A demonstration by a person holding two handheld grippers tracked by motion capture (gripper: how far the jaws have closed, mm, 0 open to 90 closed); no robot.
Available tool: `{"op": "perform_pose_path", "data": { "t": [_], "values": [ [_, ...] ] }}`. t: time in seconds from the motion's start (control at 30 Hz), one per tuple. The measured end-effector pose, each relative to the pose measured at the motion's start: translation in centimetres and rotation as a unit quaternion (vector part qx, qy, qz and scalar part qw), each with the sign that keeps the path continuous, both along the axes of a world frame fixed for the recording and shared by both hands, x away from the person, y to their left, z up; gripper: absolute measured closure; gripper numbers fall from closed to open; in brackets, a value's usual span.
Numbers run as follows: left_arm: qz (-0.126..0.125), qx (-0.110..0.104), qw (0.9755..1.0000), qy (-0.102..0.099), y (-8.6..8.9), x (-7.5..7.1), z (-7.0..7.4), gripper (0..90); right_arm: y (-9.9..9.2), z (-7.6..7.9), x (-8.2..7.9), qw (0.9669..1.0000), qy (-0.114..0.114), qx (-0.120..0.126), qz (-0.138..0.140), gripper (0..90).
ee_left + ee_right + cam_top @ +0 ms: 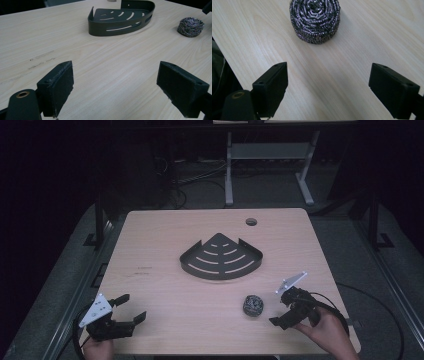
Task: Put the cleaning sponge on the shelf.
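Scourer (315,21), a round wad of coiled steel wire, sits on the tabletop (165,295) just ahead of my right claw (328,86), and that is the thing I judge myself to be going for. My right claw is spread wide, nothing between its jaws, and the wad lies a little beyond the gap and slightly toward the left jaw. So I take this as the approach, with the grasp not yet made. The next move calls for me to push forward until the wad sits squarely between the jaws, then press them together lightly, since springy wire will squash and could slip out if I pinch it off-centre.

My left claw (115,86) is also spread and holds nothing; it hangs over bare wood near my edge of the tabletop.

From above, I can see the whole layout: the scourer (253,305) lies to the left of my right claw (286,312), the dark slotted corner tray (221,256) sits well apart near the middle, and my left claw (127,307) is at the near left. The right claw's own camera gives the wire coils close up. The left claw's camera shows the tray (120,18) from the side, with its upright wall and slots, and the scourer (190,26) near it.
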State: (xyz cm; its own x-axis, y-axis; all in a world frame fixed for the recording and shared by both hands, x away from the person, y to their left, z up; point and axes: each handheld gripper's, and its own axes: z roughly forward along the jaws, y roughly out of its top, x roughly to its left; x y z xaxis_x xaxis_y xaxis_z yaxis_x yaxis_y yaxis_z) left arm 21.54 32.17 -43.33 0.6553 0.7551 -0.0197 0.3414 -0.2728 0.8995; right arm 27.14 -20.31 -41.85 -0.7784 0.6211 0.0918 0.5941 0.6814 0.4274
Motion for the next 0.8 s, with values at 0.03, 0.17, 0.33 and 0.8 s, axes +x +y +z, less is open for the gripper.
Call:
{"op": "perform_pose_path", "data": {
  "t": [0.03, 0.17, 0.33, 0.8],
  "values": [
    [0.000, 0.000, 1.0000, 0.000, 0.0, 0.0, 0.0, 13.3, 0.0, 0.0, 0.0, 1.0000, 0.000, 0.000, 0.000, 15.3],
    [0.001, -0.001, 1.0000, 0.000, 0.0, 0.0, 0.0, 13.3, 0.5, 0.0, 0.2, 1.0000, -0.003, 0.000, 0.006, 15.3],
    [0.004, -0.004, 1.0000, -0.001, 0.3, -0.1, 0.1, 13.3, 1.4, 0.1, 0.6, 0.9999, -0.001, -0.006, 0.014, 15.2],
    [0.005, -0.006, 1.0000, -0.002, 0.5, -0.1, 0.1, 13.3, 4.1, -0.1, 1.9, 0.9989, 0.005, -0.020, 0.042, 15.2]
  ]
}}
